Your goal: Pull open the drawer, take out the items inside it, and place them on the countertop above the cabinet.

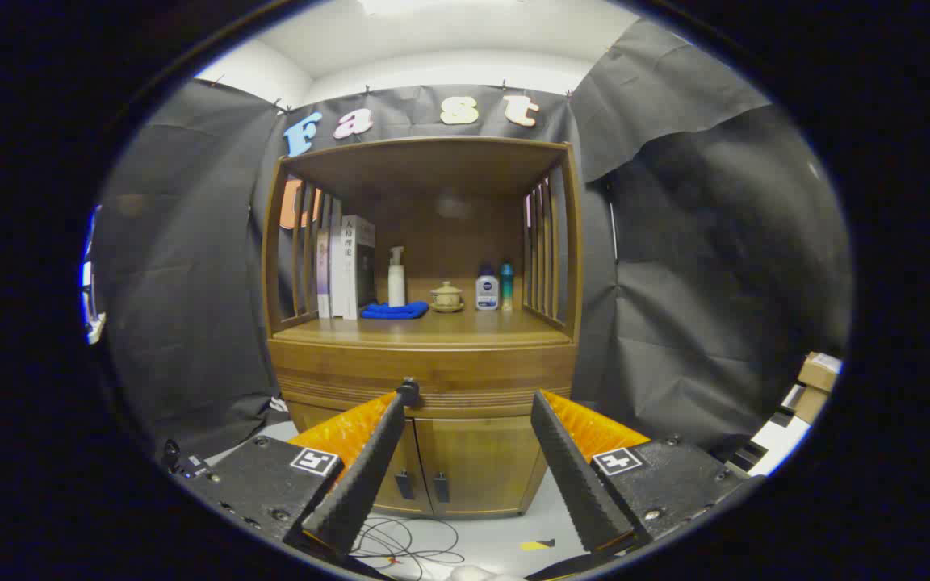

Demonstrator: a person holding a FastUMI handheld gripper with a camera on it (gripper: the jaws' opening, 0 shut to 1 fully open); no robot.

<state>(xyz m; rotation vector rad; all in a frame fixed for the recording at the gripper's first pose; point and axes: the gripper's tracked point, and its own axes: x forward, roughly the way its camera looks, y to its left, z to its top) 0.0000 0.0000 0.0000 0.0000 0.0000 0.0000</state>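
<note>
The wooden cabinet (425, 379) stands square ahead of me against the black cloth wall, with grey floor (497, 541) open between us and free room on both sides of it. Its upper half is an open alcove with slatted sides; the counter (465, 329) inside has a bare front strip along its whole edge, and the things stand toward the back. Under the counter's lip runs the drawer (473, 373), shut flush, its small dark knob (409, 390) showing just past my left finger's tip. Below it are two closed doors (465, 464) with dark handles at their meeting edge. My claw (465, 403) is spread wide, holding nothing, its ribbed black fingers (360, 476) framing the drawer front and doors, well short of touching them. On the counter, left to right: upright books (345, 270), a folded blue cloth (394, 310), a white pump bottle (396, 278), a small lidded pot (446, 297), a white-and-blue bottle (487, 290), a slim teal bottle (506, 286). A thin cable (408, 549) loops on the floor just under my fingers.
</note>
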